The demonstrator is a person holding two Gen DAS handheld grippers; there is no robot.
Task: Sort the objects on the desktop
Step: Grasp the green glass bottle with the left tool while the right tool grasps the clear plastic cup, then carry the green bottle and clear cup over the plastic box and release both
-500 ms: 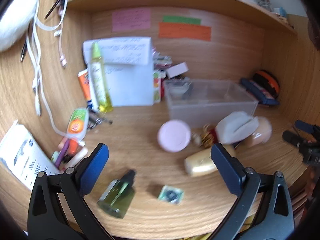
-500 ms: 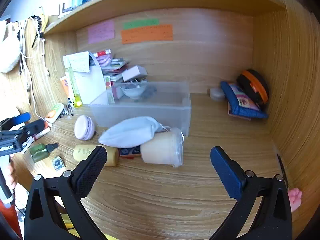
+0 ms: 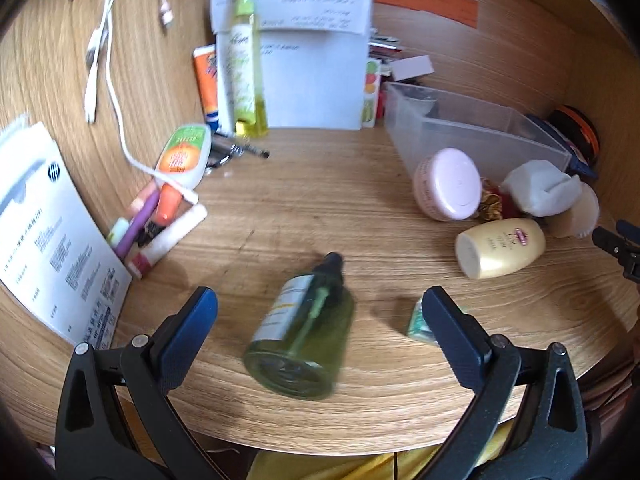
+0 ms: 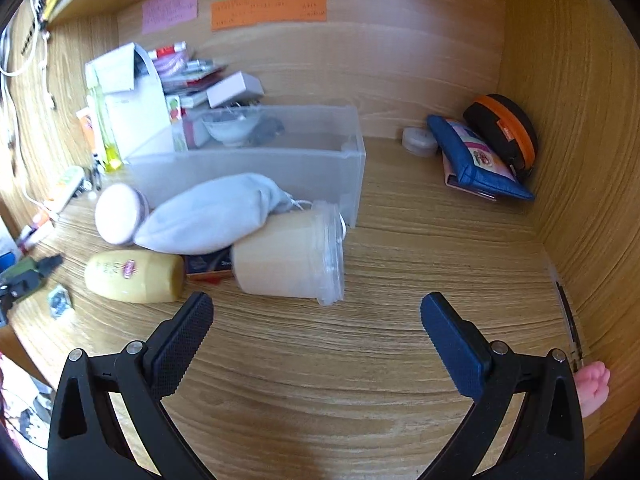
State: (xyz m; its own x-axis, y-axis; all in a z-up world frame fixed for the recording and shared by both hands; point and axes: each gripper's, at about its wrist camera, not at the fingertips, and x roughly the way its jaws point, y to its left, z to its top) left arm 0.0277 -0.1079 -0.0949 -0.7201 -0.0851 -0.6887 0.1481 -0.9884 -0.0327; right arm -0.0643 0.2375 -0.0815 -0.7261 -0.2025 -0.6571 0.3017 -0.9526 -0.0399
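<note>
My left gripper is open, and a green pump bottle lies on its side on the wooden desk between the fingers, untouched. A small green packet sits by the right finger. A yellow bottle, a pink round jar and a white pouch lie further right. My right gripper is open and empty above the desk, just in front of a beige lidded tub on its side, the white pouch and the yellow bottle. A clear plastic bin stands behind them.
Pens and tubes, a white cable and papers crowd the left side. A tall yellow bottle and a white paper stand are at the back. A blue wallet and an orange-black case sit in the right corner.
My left gripper has moved forward and down toward the green pump bottle, which now lies between its fingers. My right gripper has moved closer to the beige tub.
</note>
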